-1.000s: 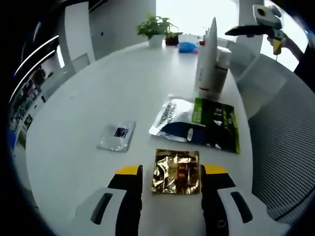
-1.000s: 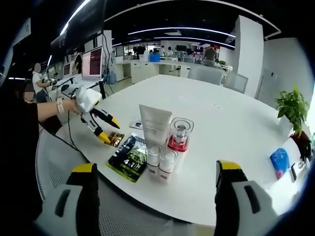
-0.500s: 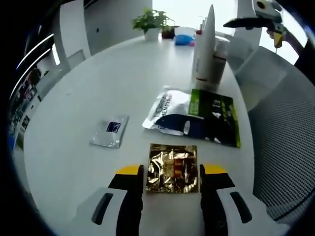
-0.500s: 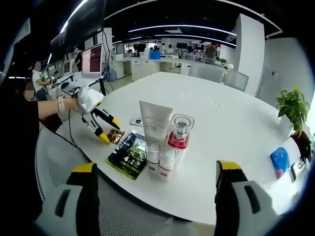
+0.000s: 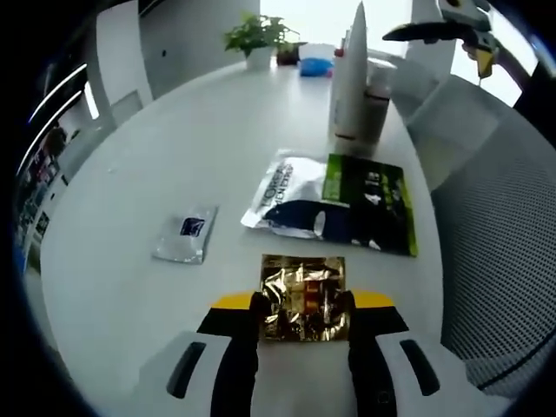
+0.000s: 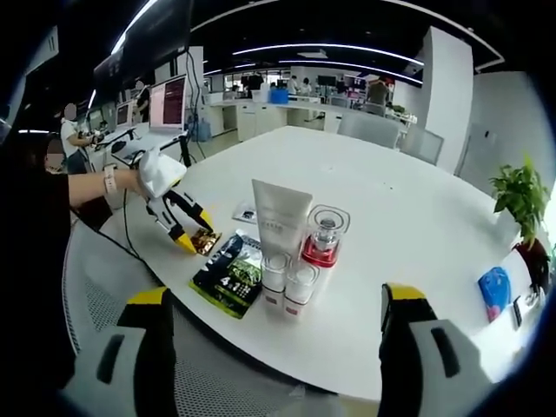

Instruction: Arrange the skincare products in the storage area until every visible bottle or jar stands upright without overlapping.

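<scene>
**Left gripper brackets the gold sachet**

The left gripper sits low at the bottom centre of the left gripper view, jaws set narrowly either side of the gold foil sachet, tips at its side edges; whether they have pinched it cannot be told. The sachet lies flat on the white table, so the jaws come in low and level, probably to lift it clear.

Above it in that view lie the green-and-black pouch overlapping a white pouch, with a small clear sachet to the left.

The right gripper hangs back, jaws wide apart and holding nothing, at the bottom of the right gripper view. At that view's centre the upright group stands close together: white tube, red-collared jar and two small bottles, none lying over another.
</scene>
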Tool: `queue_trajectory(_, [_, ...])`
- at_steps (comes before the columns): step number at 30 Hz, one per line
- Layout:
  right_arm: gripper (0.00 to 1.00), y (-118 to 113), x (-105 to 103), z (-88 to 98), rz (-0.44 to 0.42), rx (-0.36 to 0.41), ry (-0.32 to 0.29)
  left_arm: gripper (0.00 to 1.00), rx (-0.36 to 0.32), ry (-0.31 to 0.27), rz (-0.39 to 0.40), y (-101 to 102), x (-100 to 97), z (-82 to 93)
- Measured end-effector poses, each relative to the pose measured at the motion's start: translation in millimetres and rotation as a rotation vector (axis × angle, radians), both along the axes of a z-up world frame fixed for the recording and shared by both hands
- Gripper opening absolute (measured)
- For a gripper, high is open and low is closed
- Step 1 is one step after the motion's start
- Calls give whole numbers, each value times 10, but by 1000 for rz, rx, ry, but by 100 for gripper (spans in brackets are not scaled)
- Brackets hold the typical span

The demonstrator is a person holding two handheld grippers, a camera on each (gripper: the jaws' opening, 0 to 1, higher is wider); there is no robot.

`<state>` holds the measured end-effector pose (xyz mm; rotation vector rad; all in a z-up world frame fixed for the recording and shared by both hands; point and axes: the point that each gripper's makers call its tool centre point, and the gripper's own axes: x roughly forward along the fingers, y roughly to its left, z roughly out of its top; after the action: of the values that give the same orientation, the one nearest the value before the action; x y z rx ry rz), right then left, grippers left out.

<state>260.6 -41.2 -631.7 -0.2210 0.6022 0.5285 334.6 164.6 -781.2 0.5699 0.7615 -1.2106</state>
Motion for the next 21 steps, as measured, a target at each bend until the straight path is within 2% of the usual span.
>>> queue_trajectory(10, [100, -30, -21, -28, -6, -1, 6, 37, 35, 5, -67, -31, -139, 0])
queue_trajectory(21, [100, -32, -28, -46, -7, -1, 12, 37, 47, 7, -93, -54, -220, 1])
